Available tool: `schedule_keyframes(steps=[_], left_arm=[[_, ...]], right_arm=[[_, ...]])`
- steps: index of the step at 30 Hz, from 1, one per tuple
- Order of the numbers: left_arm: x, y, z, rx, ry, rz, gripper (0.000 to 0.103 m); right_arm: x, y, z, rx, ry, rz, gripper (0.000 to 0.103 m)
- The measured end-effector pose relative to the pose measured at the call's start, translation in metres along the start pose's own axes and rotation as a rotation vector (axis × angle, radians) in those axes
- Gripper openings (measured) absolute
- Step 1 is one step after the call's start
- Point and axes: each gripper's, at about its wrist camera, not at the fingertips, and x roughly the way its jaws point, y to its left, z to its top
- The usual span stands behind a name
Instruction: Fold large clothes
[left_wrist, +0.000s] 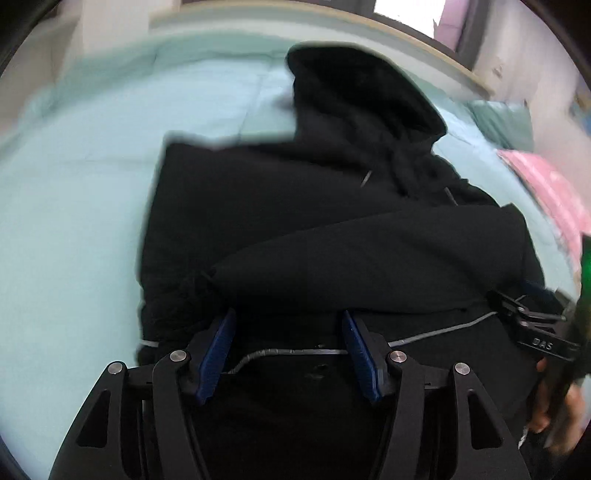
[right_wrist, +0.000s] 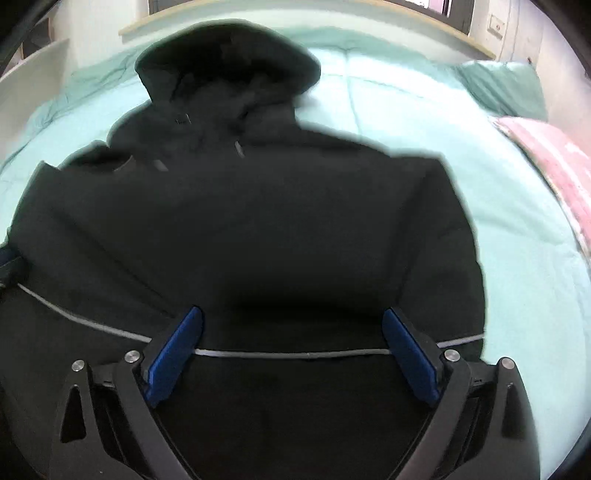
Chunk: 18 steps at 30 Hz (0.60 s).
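Note:
A black hoodie (right_wrist: 240, 221) lies spread on a mint-green bed cover (right_wrist: 480, 206), its hood (right_wrist: 229, 55) toward the far side. In the left wrist view one sleeve (left_wrist: 369, 258) is folded across the hoodie's body (left_wrist: 258, 192). My left gripper (left_wrist: 288, 325) hangs open just over the lower front, close under that sleeve, with nothing pressed between its blue pads (left_wrist: 218, 350). My right gripper (right_wrist: 291, 328) stands wide open over the lower right part of the hoodie. A thin grey line (right_wrist: 288, 354) runs across the fabric between its fingers. The right gripper (left_wrist: 532, 325) also shows at the left view's right edge.
A pink blanket (right_wrist: 554, 158) and a green pillow (right_wrist: 502, 88) lie at the bed's right side. A pale wooden bed edge (right_wrist: 369, 11) borders the far side. A hand (left_wrist: 554, 406) holds the right gripper at the left view's lower right.

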Motion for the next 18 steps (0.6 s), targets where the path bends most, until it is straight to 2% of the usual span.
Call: schedule_keyframes(steps=[1, 5, 8, 10, 12, 14, 16, 17, 18], left_arm=[[-0.001, 0.001, -0.003, 0.004, -0.024, -0.005, 0.061], [-0.007, -0.018, -0.006, 0.087, -0.051, 0.088, 0.061], [-0.037, -0.012, -0.006, 0.079, -0.077, 0.031, 0.061], [-0.065, -0.011, -0.011, 0.056, -0.104, -0.003, 0.061], [-0.090, -0.001, -0.019, 0.014, -0.139, -0.030, 0.061], [-0.096, 0.008, -0.028, -0.038, -0.112, -0.017, 0.061], [-0.082, 0.018, -0.033, -0.073, -0.061, -0.011, 0.061], [-0.072, 0.018, -0.035, -0.070, -0.046, 0.031, 0.062], [-0.061, 0.015, -0.035, -0.053, -0.028, 0.110, 0.063]], right_arm=[[-0.003, -0.002, -0.002, 0.012, -0.030, 0.011, 0.098], [-0.006, 0.007, -0.007, -0.016, -0.064, -0.048, 0.098], [-0.018, -0.003, -0.004, 0.005, -0.038, -0.020, 0.095], [-0.042, -0.010, -0.010, 0.042, -0.065, 0.003, 0.095], [-0.081, -0.014, -0.024, 0.052, -0.128, 0.073, 0.095], [-0.100, -0.015, -0.036, 0.048, -0.137, 0.053, 0.095], [-0.099, -0.016, -0.045, 0.061, -0.092, 0.045, 0.095], [-0.090, -0.018, -0.050, 0.072, -0.058, 0.048, 0.094], [-0.080, -0.016, -0.054, 0.073, -0.038, 0.029, 0.090]])
